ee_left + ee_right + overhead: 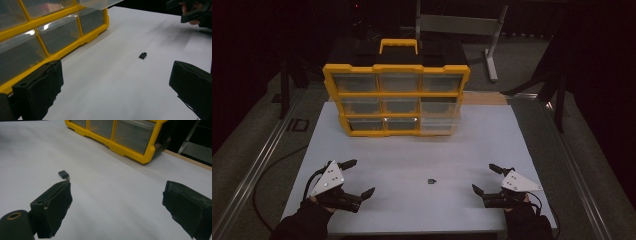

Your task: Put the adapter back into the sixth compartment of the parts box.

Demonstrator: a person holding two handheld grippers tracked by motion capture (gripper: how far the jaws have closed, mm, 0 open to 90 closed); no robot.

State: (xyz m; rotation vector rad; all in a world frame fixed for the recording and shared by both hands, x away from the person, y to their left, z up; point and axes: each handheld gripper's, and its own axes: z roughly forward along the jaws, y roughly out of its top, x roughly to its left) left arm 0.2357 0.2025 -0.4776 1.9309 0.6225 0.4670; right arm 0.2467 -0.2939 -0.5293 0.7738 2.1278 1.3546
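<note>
Small black part to be picked from the white table, both claws spread wide and empty.

Nearest, the left claw (353,178) at 7 o'clock and the right claw (486,178) at 5 o'clock rest released; between them, nearer the right, lies the small black rectangular part with a metal tip (431,180) on the white table (422,150). It is best straddled squarely, low, then pinched gently. At 12 o'clock stands the yellow-framed organiser of clear plastic drawers (396,95).

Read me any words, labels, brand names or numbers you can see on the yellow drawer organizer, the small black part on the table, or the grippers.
No readable text anywhere.
Yellow drawer organizer: no label or brand legible on frame or drawers.
Small black part: too small to show any marking.
Left gripper and right gripper: plain jaws and grey plates, no lettering visible.
</note>
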